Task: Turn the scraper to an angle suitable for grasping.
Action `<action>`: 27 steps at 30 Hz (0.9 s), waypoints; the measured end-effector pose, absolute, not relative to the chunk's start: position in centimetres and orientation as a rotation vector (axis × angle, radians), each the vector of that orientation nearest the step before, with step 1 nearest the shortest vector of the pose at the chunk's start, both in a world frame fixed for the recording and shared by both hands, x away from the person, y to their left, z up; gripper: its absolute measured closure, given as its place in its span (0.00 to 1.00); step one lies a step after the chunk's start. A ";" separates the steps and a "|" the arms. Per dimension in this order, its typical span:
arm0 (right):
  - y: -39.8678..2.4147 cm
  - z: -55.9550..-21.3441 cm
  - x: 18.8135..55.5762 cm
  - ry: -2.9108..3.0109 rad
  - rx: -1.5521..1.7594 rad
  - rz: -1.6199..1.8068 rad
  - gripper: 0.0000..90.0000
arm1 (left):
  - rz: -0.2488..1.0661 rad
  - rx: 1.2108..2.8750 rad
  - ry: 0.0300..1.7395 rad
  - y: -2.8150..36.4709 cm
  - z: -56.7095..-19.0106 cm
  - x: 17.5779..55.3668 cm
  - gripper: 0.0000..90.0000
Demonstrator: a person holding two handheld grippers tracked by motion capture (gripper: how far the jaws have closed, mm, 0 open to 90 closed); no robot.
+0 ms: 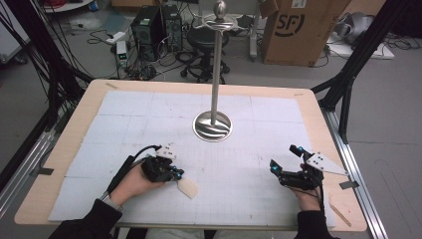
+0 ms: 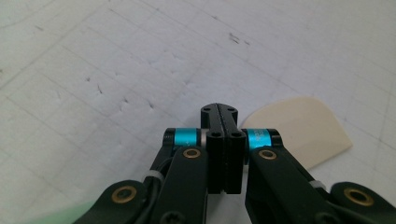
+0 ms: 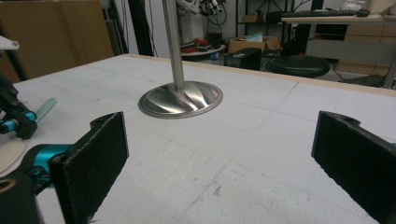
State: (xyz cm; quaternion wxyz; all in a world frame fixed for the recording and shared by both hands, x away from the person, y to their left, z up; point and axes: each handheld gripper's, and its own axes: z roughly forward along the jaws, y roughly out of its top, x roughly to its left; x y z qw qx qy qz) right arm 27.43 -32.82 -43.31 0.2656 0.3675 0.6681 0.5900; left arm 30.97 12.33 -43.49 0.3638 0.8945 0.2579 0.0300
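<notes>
Left gripper view: left tool (image 2: 222,112) shut empty by beige piece (image 2: 303,128); high view: right tool (image 1: 283,160) wide.

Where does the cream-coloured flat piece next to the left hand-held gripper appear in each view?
High view: the cream flat piece lies on the white mat, lower centre-left, at the left hand-held gripper tips.
Left gripper view: centre-right, just beyond the shut jaws.
Right gripper view: a sliver at the left edge.
Shared landmark: the left hand-held gripper itself.
</notes>
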 end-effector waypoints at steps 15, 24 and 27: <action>-32.9 -43.3 27.3 1.804 0.998 1.595 0.03 | 0.013 2.299 0.631 16.4 -43.6 27.6 1.00; -32.9 -43.3 27.3 1.805 1.001 1.600 0.03 | 0.124 2.232 0.700 18.0 -42.9 28.3 1.00; -32.9 -43.4 27.3 1.811 0.999 1.597 0.03 | 0.182 2.216 0.772 19.4 -42.7 29.1 1.00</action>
